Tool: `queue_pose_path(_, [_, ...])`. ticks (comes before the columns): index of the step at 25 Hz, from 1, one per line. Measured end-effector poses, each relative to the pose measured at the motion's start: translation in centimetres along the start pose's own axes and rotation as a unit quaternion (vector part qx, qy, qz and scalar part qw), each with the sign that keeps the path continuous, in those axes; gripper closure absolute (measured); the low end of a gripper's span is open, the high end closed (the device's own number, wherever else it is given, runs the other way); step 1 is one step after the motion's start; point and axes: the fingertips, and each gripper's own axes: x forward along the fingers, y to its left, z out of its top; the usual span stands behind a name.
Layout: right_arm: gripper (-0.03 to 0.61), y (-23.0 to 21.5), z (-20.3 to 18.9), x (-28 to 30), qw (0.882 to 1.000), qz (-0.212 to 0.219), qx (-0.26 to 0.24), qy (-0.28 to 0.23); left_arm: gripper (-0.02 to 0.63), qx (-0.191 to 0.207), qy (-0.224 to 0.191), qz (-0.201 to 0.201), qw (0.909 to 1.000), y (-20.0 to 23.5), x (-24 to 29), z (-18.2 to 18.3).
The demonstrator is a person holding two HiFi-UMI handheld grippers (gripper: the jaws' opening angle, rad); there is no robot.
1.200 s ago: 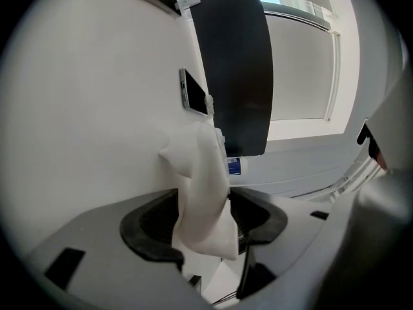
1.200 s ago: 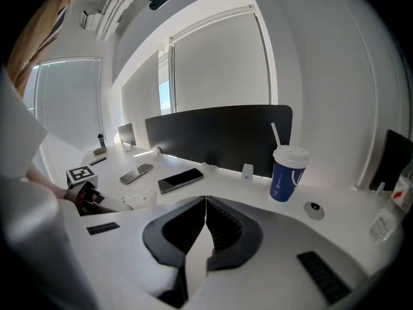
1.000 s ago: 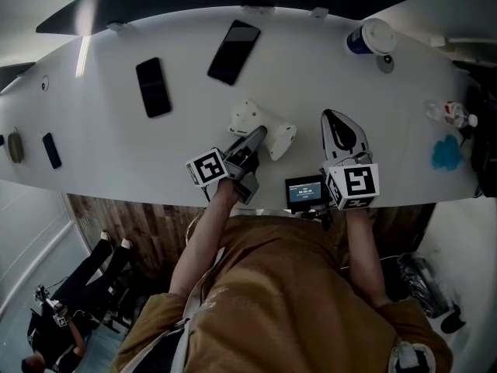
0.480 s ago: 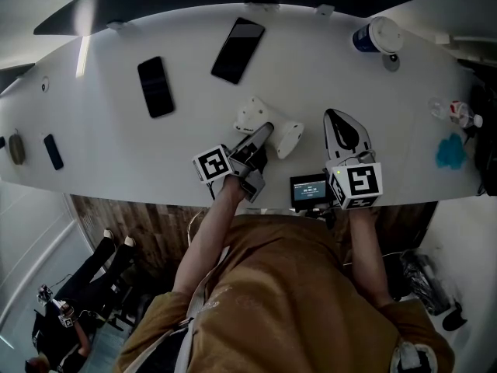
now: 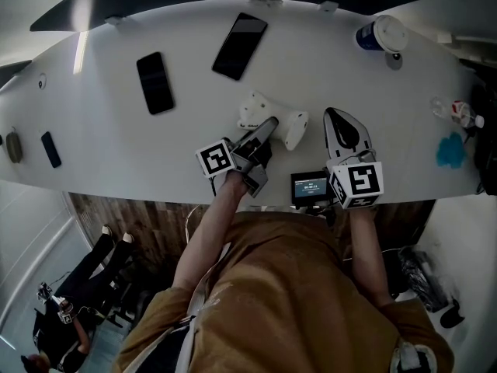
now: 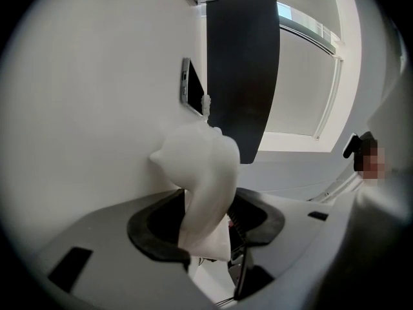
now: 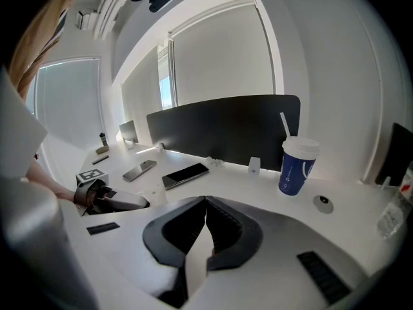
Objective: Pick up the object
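The object is a white, lumpy two-lobed moulded piece (image 5: 252, 111) lying on the white table (image 5: 116, 130) near its front edge. My left gripper (image 5: 269, 126) reaches over its middle, between the two lobes. In the left gripper view the white piece (image 6: 200, 166) stands between the dark pads (image 6: 158, 234). It lies against the left pad, and a thin gap shows at the right one. The jaws are closing. My right gripper (image 5: 340, 116) rests on the table to the right of the piece, with its jaws (image 7: 206, 206) shut and nothing between them.
Two black phones (image 5: 240, 45) (image 5: 155, 82) lie further back, and a smaller one (image 5: 50, 149) sits at the far left. A blue paper cup (image 5: 378, 36) stands back right. A small display device (image 5: 311, 186) sits at the front edge. A bottle (image 5: 454, 113) and a blue item (image 5: 450, 150) are at the far right.
My left gripper has slid a little further forward over the white piece. The right gripper has stayed where it was.
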Motion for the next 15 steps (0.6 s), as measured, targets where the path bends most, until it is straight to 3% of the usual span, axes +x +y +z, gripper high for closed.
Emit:
queue_pose_path(6, [0.569,0.1,0.1,-0.2,1.0,-0.002,-0.001,-0.002,0.439,0.025,0.01,-0.015,0.9995,-0.7,0.1,-0.2])
queue_pose_path(15, [0.569,0.5,0.3,-1.2,1.0,-0.003,-0.006,-0.013,0.442,0.056,0.016,-0.024,0.998,-1.5,-0.7,-0.6])
